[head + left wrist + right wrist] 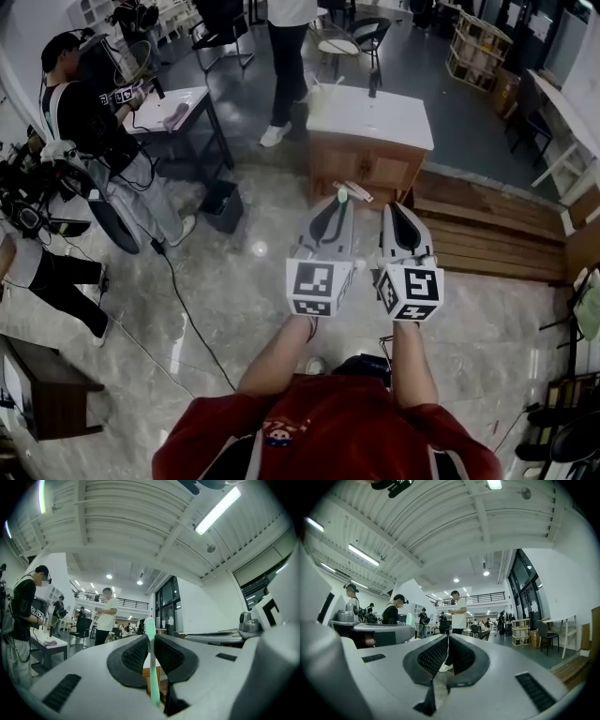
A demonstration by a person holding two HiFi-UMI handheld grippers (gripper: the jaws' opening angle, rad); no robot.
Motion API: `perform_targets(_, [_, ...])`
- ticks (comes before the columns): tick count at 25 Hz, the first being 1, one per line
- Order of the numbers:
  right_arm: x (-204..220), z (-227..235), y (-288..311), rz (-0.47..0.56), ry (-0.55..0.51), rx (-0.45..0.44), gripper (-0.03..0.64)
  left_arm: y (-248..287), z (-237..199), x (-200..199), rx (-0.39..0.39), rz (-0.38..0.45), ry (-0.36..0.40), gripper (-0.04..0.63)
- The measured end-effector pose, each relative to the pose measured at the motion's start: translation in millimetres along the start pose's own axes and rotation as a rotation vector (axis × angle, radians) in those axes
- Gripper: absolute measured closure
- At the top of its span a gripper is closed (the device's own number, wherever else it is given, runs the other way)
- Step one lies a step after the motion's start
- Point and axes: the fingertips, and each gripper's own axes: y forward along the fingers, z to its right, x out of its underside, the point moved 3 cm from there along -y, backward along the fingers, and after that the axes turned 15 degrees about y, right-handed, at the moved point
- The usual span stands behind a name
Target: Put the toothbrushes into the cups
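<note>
The left gripper has its jaws drawn in on a pale green toothbrush, the two dark ribbed pads pressing its handle from either side. The toothbrush stands upright in the middle of the left gripper view, with its head poking just above the pad tips and its handle running down between them to the lower edge. Just to the right of it in the head view, the right gripper is held level alongside, jaws brought together at the tips with nothing between them. Both are held out over a pale marble floor. Above them in the frame stands a wooden cabinet with a white top; the few small things on it are too small to make out. Wooden decking lies at the right, and a person in a white shirt stands at the top.
</note>
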Motion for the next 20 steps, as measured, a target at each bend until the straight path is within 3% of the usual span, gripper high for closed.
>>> perform_targets(10, [19, 22, 34, -0.026, 0.027, -0.016, 0.588, 37, -9, 24, -0.013, -0.031, 0.009, 0.534])
perform_targets(20, [14, 96, 110, -0.040, 0.051, -0.060, 0.588, 139, -9, 32, -0.040, -0.041, 0.033, 0.534])
